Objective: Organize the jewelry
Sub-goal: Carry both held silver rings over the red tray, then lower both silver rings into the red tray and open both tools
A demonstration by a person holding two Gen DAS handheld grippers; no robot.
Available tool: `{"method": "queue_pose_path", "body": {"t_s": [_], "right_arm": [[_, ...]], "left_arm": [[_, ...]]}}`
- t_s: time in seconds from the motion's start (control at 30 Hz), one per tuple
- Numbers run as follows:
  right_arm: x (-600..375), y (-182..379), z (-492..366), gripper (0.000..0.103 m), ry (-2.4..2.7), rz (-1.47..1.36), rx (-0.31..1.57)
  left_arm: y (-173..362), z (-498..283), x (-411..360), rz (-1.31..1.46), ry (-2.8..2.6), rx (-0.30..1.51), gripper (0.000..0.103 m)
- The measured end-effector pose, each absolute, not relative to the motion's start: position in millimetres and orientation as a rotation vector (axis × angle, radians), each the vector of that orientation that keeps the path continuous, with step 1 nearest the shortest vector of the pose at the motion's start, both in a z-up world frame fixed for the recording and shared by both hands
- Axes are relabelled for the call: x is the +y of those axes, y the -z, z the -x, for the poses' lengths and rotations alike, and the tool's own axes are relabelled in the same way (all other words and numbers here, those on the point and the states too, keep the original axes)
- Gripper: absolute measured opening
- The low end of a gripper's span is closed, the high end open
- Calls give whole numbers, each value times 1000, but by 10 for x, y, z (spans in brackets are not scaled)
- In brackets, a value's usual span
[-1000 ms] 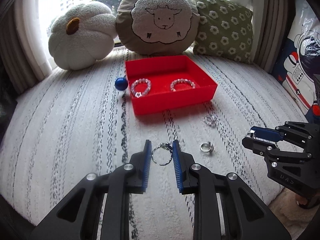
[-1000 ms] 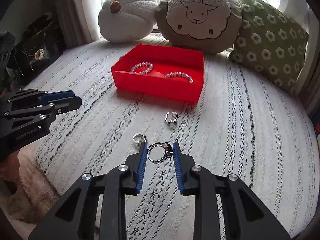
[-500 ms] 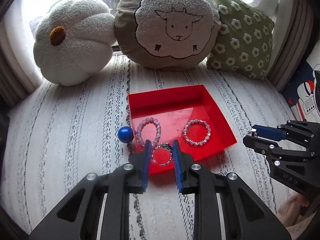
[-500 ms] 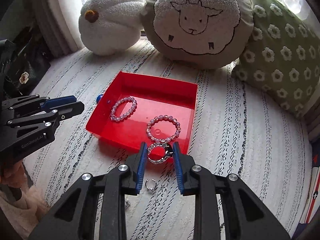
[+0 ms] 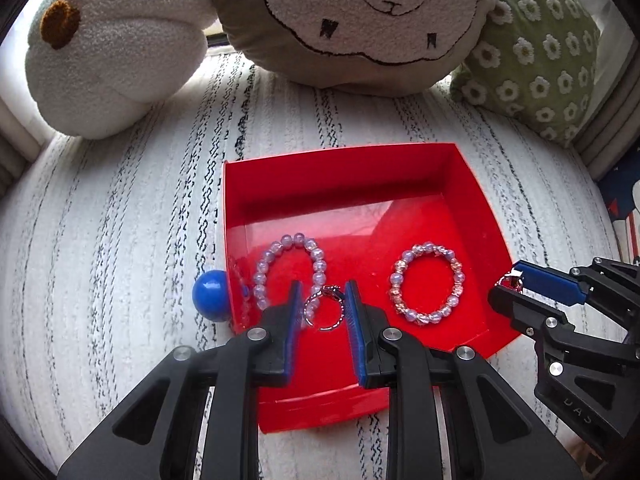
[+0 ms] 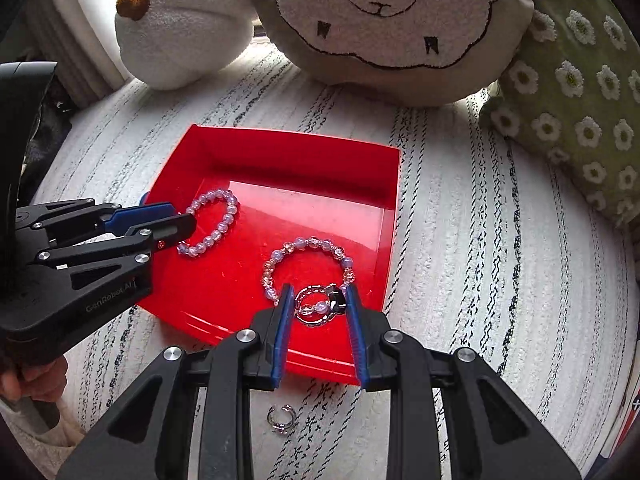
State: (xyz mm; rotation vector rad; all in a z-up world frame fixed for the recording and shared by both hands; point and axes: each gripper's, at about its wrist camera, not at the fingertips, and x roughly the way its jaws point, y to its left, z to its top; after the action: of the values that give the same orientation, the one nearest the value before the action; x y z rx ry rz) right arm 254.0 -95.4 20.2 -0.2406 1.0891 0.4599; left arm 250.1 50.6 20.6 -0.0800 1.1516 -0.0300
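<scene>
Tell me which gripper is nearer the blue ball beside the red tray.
Left. The left gripper holds its ring just right of the blue ball, over the tray's near left part; the right gripper hangs over the near right corner.

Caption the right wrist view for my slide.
Right gripper holds a silver ring over the red tray with two beaded bracelets.

1. I see a white woven cover with thin black broken stripes (image 5: 120,240) carrying everything.
2. A shallow red plastic tray (image 5: 340,184) sits on it.
3. A small glossy blue ball (image 5: 210,295) touches the tray's left wall.
4. 1 small silver ring (image 6: 282,420) lies on the cover near the tray's front edge.
5. 3 cushions rest along the back: white fluffy pumpkin-shaped (image 5: 116,44), round beige sheep-faced (image 5: 360,20), green daisy-patterned (image 5: 532,52).
</scene>
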Motion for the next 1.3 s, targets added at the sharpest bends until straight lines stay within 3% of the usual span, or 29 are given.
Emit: {"method": "queue_pose_path", "body": {"t_s": [1.3], "right_arm": [[-734,260,-2839,26,-445,274,1189]], "left_arm": [[27,-2608,536,53,-3,1166,20]]}}
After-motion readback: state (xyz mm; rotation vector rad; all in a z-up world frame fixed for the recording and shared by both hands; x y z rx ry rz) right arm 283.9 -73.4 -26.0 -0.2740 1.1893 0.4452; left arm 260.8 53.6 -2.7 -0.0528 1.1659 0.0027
